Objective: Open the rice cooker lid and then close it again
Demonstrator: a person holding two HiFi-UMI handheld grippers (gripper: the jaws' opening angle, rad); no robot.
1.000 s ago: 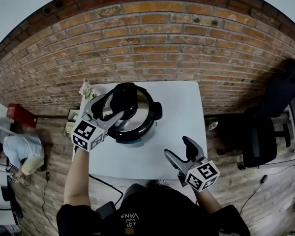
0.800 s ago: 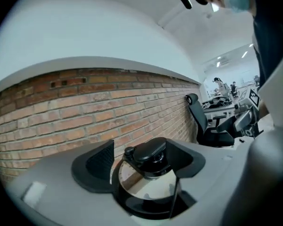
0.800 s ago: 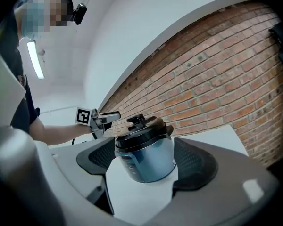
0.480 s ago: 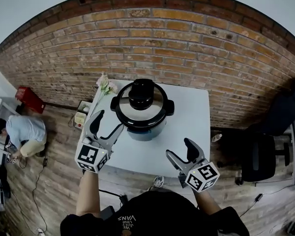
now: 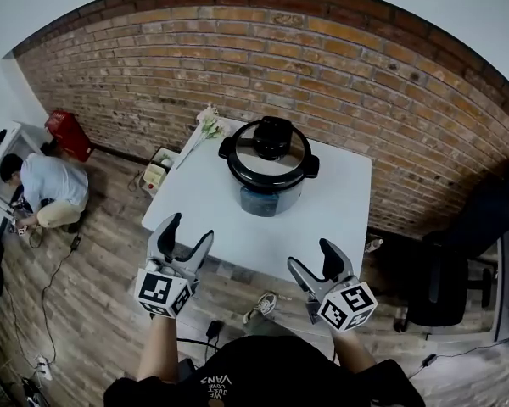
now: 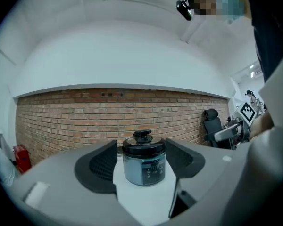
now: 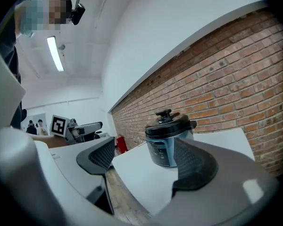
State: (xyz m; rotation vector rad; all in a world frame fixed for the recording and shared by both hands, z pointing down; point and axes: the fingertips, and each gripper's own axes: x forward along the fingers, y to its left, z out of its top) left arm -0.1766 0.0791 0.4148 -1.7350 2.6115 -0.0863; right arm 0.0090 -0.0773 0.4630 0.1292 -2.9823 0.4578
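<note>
Looking down from the head view, I am holding the left tongs at the near left corner of the white bench and the right tongs by its near edge, toward the near right corner. Both are hanging over the wooden floor, well apart from the rice cooker. The cooker is standing by the far edge of the bench, about midway along it, with its black lid sitting shut on top. Some flowers are lying at the far left corner. A brick wall is running behind the bench, a person is crouching on the floor at the left, and an office chair is standing at the right.

In the left gripper view, the jaws are standing wide apart with nothing between them; the cooker is showing far off through the gap, lid down.

In the right gripper view, the jaws are likewise gaping and gripping nothing, and the closed cooker is standing beyond them in front of the wall.
</note>
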